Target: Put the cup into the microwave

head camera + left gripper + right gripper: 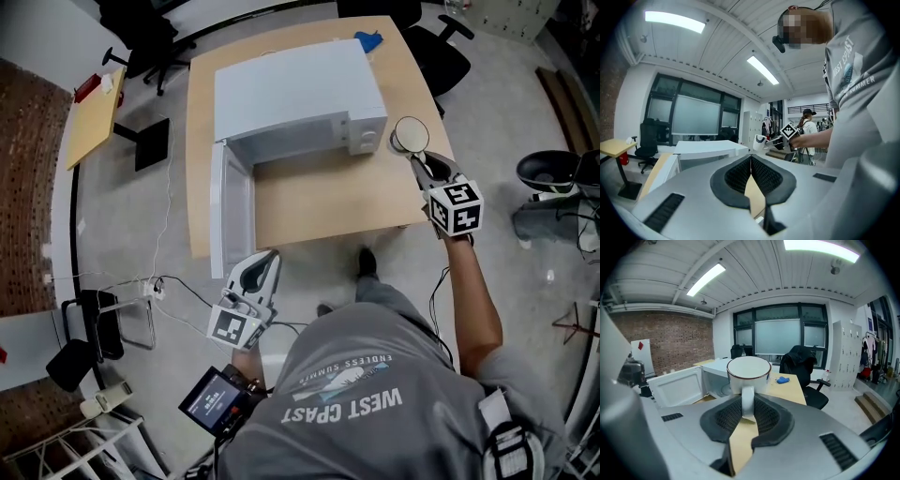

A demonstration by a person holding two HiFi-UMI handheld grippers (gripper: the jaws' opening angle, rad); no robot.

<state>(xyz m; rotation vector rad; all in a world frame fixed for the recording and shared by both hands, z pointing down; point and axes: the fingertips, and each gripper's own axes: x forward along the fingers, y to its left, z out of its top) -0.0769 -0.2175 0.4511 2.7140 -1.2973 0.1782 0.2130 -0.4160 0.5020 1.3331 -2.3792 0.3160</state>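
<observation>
Right tool (746, 409), clenched on the handle (747, 401) of the white cup (749, 373): the pads grip the handle from both sides, and the cup stands upright beyond the fingertips with its mouth up (whether it holds any contents cannot be made out). In the head view the cup is over the right part of the bench (328, 202), just beside the front right corner of the microwave (300, 98), and appears lifted clear of the bench top. The microwave's door (230, 211) is swung fully open on the left side, leaving the cavity (291, 150) exposed toward the person. Left tool (751, 161), clenched on nothing, its pads meeting along one line; it hangs off the near left edge of the bench, just beside the free edge of the open door.

Step in hand, as judged: transport of the cup toward the cavity, with the grasp and the door opening already done. The next move calls for carrying the cup leftward and down to the level of the opening, keeping it upright, passing it in without striking the frame, and setting it on the floor of the cavity before the pads release.
</observation>
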